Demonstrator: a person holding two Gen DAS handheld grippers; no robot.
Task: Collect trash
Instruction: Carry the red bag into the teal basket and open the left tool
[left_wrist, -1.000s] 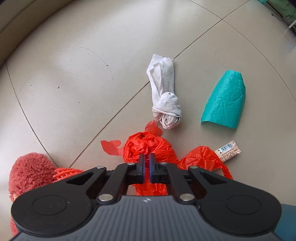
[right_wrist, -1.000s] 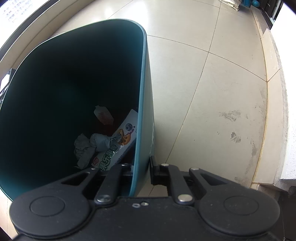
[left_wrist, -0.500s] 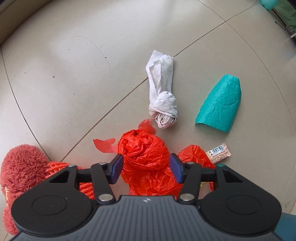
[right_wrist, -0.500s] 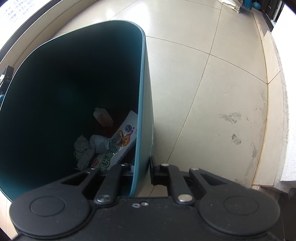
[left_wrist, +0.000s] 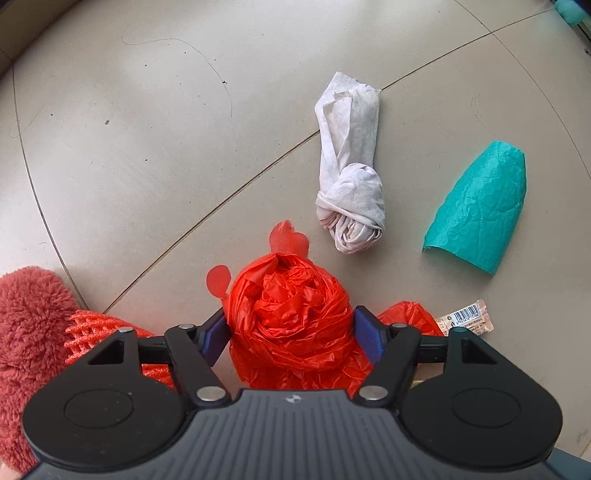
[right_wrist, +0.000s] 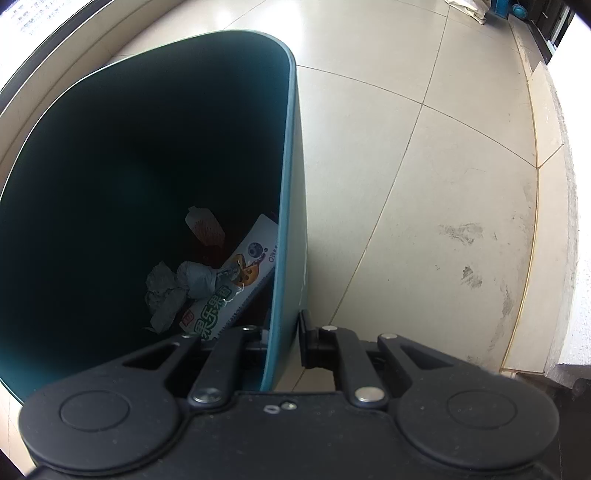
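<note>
Bright, soft daylight; sharp focus; fisheye bends the edges; the bin interior lies in deep shadow.

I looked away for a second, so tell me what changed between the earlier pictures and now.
The left gripper opened from shut and came down around the red plastic bag; its jaws are now closing with the bag between them. The right gripper stays clamped on the bin's rim. The knotted tissue and green wrapper haven't moved.

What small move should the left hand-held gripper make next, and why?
Probably finish closing. The left hand-held gripper is closing with the red plastic bag between its blue pads, seemingly not yet squeezing it. The right hand-held gripper grips the bin wall.
</note>
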